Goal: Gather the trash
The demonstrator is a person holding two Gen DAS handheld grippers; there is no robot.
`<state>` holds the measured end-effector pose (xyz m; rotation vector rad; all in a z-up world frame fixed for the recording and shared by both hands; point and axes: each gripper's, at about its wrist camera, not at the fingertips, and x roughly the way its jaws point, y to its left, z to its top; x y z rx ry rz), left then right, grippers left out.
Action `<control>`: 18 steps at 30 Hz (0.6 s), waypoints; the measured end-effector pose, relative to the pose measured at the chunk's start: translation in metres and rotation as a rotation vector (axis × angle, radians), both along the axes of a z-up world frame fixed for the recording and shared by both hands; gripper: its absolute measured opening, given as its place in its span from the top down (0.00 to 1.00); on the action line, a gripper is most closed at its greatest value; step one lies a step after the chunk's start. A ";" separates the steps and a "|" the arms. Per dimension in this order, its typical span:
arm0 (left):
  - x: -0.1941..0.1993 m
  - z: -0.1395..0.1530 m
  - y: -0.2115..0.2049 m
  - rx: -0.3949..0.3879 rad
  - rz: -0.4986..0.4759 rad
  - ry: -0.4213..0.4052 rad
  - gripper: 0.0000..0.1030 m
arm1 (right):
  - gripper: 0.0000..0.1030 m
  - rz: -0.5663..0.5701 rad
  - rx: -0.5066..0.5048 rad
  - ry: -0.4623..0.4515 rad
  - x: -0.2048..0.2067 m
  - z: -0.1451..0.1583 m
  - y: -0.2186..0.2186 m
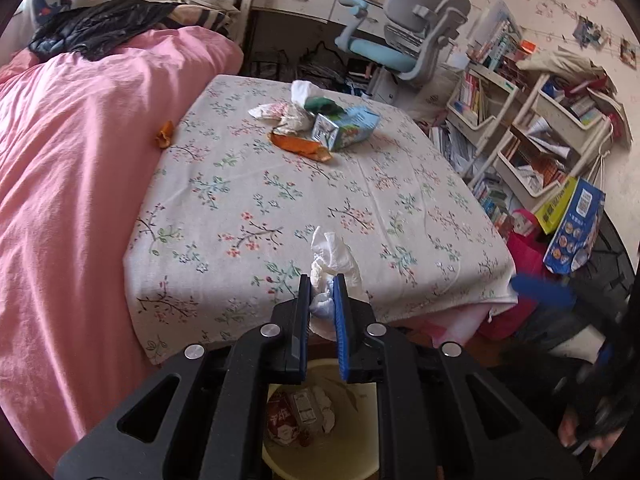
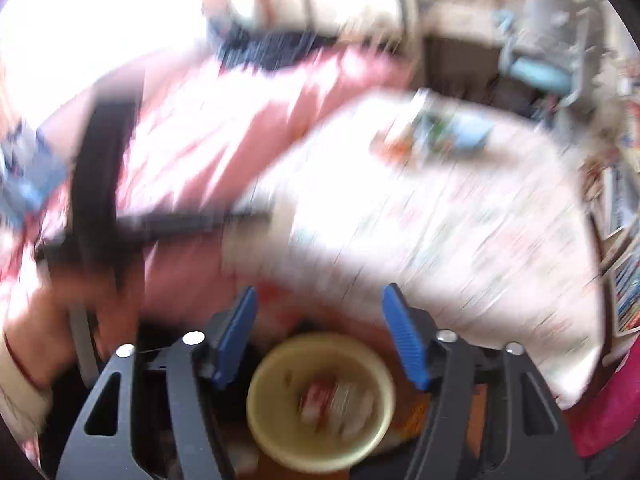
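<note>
Left gripper point(image 1: 322, 294) clamped on a crumpled white tissue point(image 1: 334, 258), fingers tight against it, low centre of the left view. Directly below, between the gripper's arms at bottom centre, a yellow bin point(image 1: 352, 446) with wrappers and tissue inside.

Right view is heavily motion-blurred. Right gripper point(image 2: 318, 308) has its blue pads point(image 2: 404, 340) wide apart, nothing between them; same bin point(image 2: 264, 420) sits at bottom centre, contents unreadable.

Behind the tissue, a floral cloth point(image 1: 280, 200) covers the table through mid-frame. Remaining trash is clustered at its far edge, upper centre: orange peel point(image 1: 300, 146) nearest, touching a blue carton point(image 1: 346, 126), with wrappers point(image 1: 276, 114), a white tissue and something green just behind. A second peel point(image 1: 165, 135) lies apart at the cloth's left edge, against the pink duvet point(image 1: 72, 180) filling the left side.

Far: grey-blue chair point(image 1: 404, 36) upper right, shelves point(image 1: 532, 128) of books at right.
</note>
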<state>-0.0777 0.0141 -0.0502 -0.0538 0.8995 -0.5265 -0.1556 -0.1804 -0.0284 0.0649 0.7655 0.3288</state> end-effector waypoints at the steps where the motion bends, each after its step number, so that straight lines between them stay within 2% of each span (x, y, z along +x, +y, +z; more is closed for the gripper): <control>1: -0.004 -0.002 -0.005 0.017 -0.023 0.005 0.90 | 0.32 -0.037 0.020 -0.044 0.002 0.011 -0.012; 3: -0.013 -0.007 -0.014 0.066 -0.061 0.011 0.89 | 0.32 -0.103 0.057 -0.102 0.006 0.024 -0.033; 6: -0.025 -0.015 -0.022 0.127 -0.095 0.043 0.89 | 0.32 -0.168 0.109 -0.131 0.014 0.027 -0.055; 9: -0.033 -0.024 -0.025 0.165 -0.143 0.105 0.89 | 0.32 -0.224 0.160 -0.128 0.020 0.021 -0.070; 12: -0.043 -0.031 -0.034 0.195 -0.237 0.172 0.87 | 0.29 -0.260 0.209 -0.126 0.023 0.021 -0.079; 14: -0.049 -0.032 -0.040 0.219 -0.280 0.184 0.74 | 0.26 -0.268 0.212 -0.135 0.026 0.024 -0.077; 16: -0.049 -0.029 -0.040 0.229 -0.274 0.169 0.48 | 0.25 -0.276 0.216 -0.133 0.030 0.024 -0.079; 18: -0.043 -0.026 -0.036 0.229 -0.243 0.152 0.44 | 0.25 -0.293 0.226 -0.129 0.035 0.023 -0.084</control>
